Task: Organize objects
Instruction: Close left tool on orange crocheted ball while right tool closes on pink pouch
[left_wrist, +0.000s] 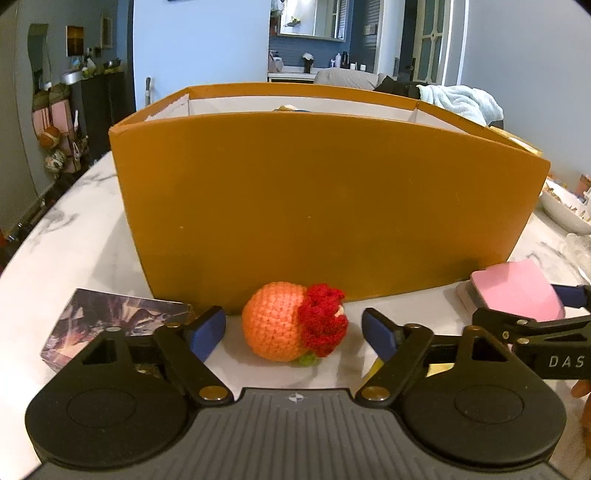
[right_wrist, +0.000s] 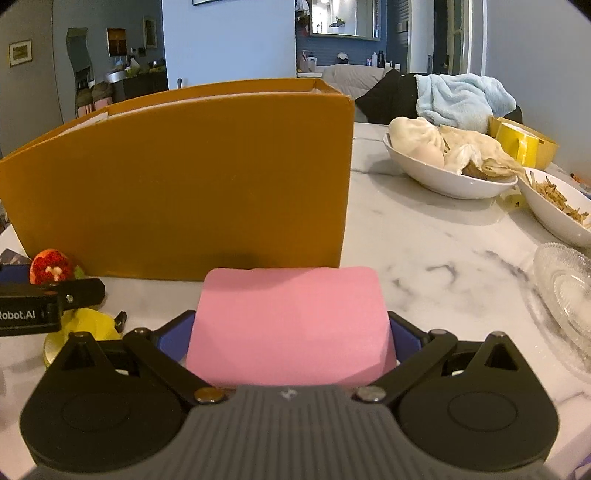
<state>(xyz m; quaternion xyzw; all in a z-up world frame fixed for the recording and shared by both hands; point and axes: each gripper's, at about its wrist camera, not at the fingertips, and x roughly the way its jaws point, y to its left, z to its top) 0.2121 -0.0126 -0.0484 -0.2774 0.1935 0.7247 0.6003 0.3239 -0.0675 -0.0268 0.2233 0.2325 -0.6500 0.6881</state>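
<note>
Against the orange box's (left_wrist: 325, 206) front wall, at the table's (left_wrist: 92, 236) near edge | crochet ball (left_wrist: 280, 325) lying between left claw (left_wrist: 293, 334) pads, unclenched — soft, light, squashy; pinching its round middle | right claw (right_wrist: 291, 336) clasping pink pad (right_wrist: 291, 317) — stiff-edged, light.

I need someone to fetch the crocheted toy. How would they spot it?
Find the tall orange box on the marble table. Against its front wall lies the crocheted ball: orange yarn with a red ruffle, unlike the flat pink pad nearby.

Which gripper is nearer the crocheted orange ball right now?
Left. The left gripper straddles the crocheted orange ball, pads not touching it. The right gripper sits off to its right, around the pink sponge.
</note>
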